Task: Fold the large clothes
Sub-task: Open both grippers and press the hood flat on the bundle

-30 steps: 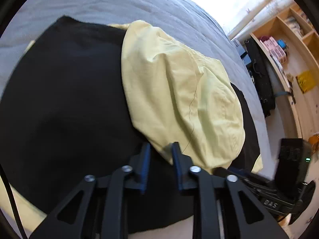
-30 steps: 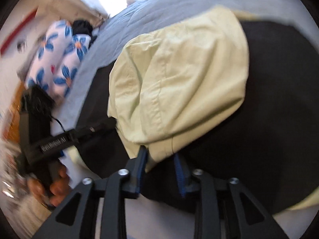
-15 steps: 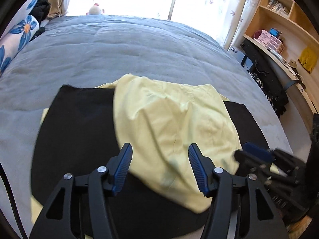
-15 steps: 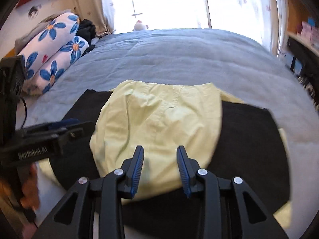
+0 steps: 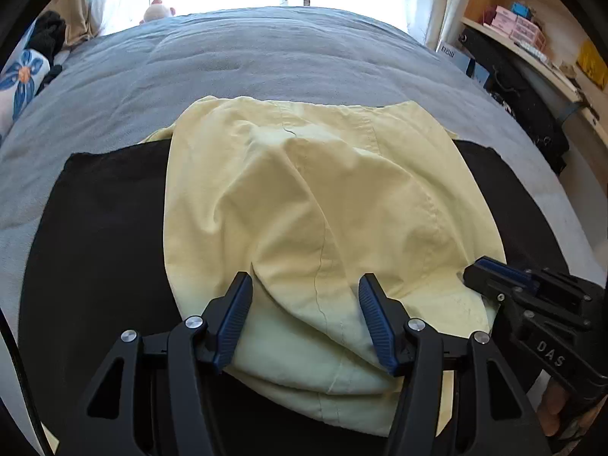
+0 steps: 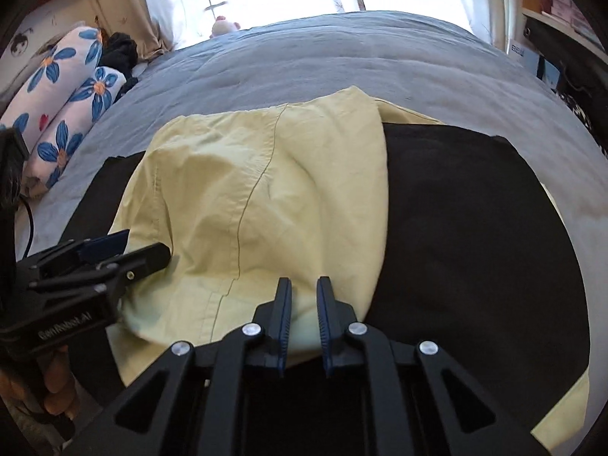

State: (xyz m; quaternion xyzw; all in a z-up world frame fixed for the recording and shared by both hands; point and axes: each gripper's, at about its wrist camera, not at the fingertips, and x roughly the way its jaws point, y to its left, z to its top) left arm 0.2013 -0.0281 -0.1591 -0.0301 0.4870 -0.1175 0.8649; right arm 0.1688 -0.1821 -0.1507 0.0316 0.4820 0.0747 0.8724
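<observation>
— The left hand-held gripper (image 5: 306, 319) was seen with its blue-padded jaws standing wide above the near edge of the pale yellow garment (image 5: 323, 220); nothing was pinched between them. They had opened within the past second and were then held at that width.

— And the right hand-held gripper (image 6: 304, 315)?

— Its jaws had just been closing and were left narrow, with only a slim gap. Yellow cloth was seen behind that gap, but whether any fold was actually gripped could not be told.

— Where was the garment lying?

— It was laid, folded and wrinkled, on a black cloth (image 6: 475, 235) spread over the grey bedspread (image 5: 266, 57). A dark seam was seen running down its middle. More yellow fabric showed from under the black cloth at its edges.

— Were the two tools close together?

— They were side by side at the near edge, the right one at the garment's right corner, the left one nearer its left side. Each was seen in the other's view, fingers (image 6: 57, 383) wrapped round the left one's handle.

— Anything else?

— Floral pillows (image 6: 64, 91) were seen at the left of the bed, and wooden shelves (image 5: 532, 34) at the right.
</observation>
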